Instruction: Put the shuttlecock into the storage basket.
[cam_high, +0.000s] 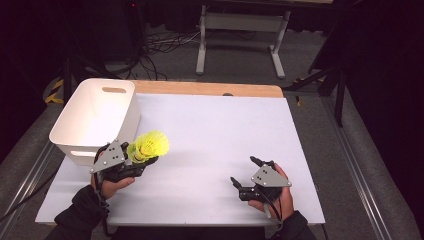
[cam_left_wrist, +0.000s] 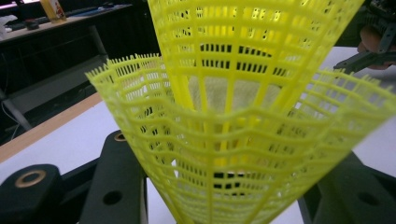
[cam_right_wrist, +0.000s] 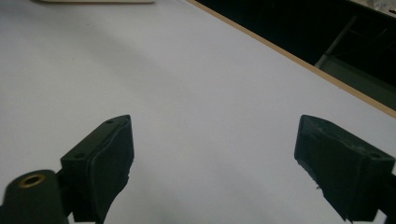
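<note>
Two yellow plastic shuttlecocks, one nested inside the other, are held just above the white table beside the bin's front right corner. My left gripper is shut on them. In the left gripper view their mesh skirts rise between the two black jaws, which press on the outer skirt from both sides. My right gripper rests low at the front right of the table, open, with nothing between its fingers. In its own view, the right gripper has bare white table between its jaws.
A white plastic bin with handle slots stands at the back left of the table, and nothing can be seen inside it. A white sheet covers the tabletop, with a wooden strip along the far edge. The other hand's gripper appears far off.
</note>
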